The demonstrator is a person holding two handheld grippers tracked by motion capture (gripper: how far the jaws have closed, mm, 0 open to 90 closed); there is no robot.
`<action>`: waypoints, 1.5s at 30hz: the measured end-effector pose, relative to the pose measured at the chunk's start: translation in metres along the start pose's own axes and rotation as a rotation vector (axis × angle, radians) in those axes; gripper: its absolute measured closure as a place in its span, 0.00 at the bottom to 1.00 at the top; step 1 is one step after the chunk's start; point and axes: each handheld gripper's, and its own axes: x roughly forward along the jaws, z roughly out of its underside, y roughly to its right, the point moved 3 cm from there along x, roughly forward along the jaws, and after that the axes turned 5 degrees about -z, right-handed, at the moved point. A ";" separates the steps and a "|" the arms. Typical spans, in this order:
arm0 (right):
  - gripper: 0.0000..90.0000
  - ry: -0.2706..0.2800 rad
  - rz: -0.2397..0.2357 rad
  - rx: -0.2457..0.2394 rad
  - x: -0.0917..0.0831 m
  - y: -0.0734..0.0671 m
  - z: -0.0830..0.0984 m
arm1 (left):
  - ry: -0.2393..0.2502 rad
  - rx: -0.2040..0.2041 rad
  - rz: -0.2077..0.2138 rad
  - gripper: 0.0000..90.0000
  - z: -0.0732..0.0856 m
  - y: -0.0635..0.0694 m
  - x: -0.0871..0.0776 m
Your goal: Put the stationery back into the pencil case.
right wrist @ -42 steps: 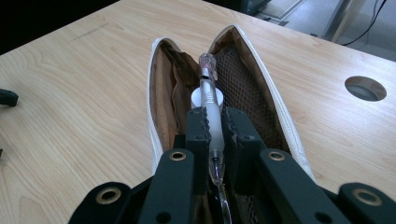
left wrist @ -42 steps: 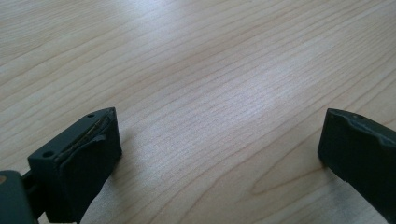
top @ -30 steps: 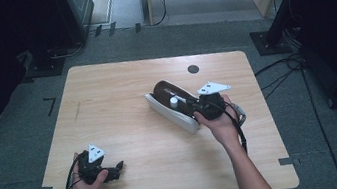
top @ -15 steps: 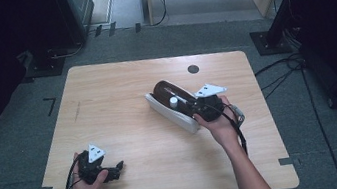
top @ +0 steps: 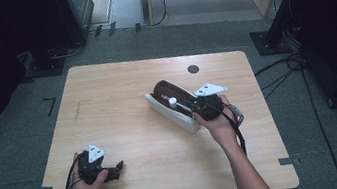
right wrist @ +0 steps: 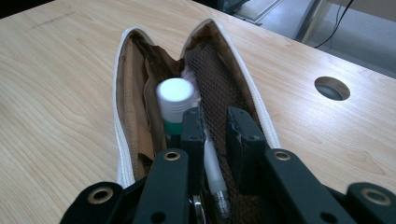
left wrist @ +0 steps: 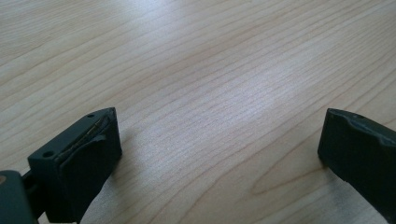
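Right gripper (right wrist: 215,126) narrow around white pen (right wrist: 212,168) inside open pouch (right wrist: 123,140); left gripper (left wrist: 219,144) wide, empty.

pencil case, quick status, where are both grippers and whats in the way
Right gripper inside the open pencil case, jaws nearly shut around a white pen. Left gripper open, resting on the table. White-capped tube crowds the jaws.

no text, label, brand, number or sign can be read on anything in these views.
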 end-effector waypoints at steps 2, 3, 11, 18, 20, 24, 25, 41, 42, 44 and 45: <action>0.88 0.002 -0.002 0.000 0.000 0.000 0.000 | 0.000 0.000 0.000 0.00 0.000 0.000 0.000; 0.88 0.007 -0.003 0.001 -0.001 0.000 0.000 | 0.000 0.000 0.000 0.00 0.000 0.000 0.000; 0.89 0.035 -0.023 0.014 -0.008 -0.003 0.000 | 0.000 0.000 0.000 0.00 0.000 0.000 0.000; 0.89 0.065 -0.034 0.030 -0.022 -0.004 0.002 | 0.000 0.002 0.000 0.00 0.000 0.000 0.000; 0.89 0.073 -0.033 0.034 -0.028 -0.003 0.004 | -0.001 0.002 0.000 0.00 0.000 0.000 0.000; 0.89 0.089 -0.030 0.049 -0.038 -0.001 0.008 | 0.001 -0.001 0.000 0.00 0.000 0.000 0.000; 0.89 0.091 -0.028 0.051 -0.041 -0.001 0.009 | 0.001 -0.001 0.000 0.00 0.000 0.000 0.000; 0.89 0.104 0.010 0.081 -0.075 0.014 0.036 | 0.002 -0.003 0.000 0.00 0.000 0.000 0.000; 0.88 0.102 0.015 0.089 -0.077 0.015 0.039 | 0.001 -0.001 0.000 0.00 0.000 0.000 0.000; 0.86 0.100 0.015 0.097 -0.080 0.017 0.044 | 0.001 -0.001 0.000 0.00 0.000 0.000 0.000; 0.84 0.099 0.012 0.099 -0.081 0.018 0.046 | 0.001 -0.002 0.000 0.00 0.000 0.000 0.000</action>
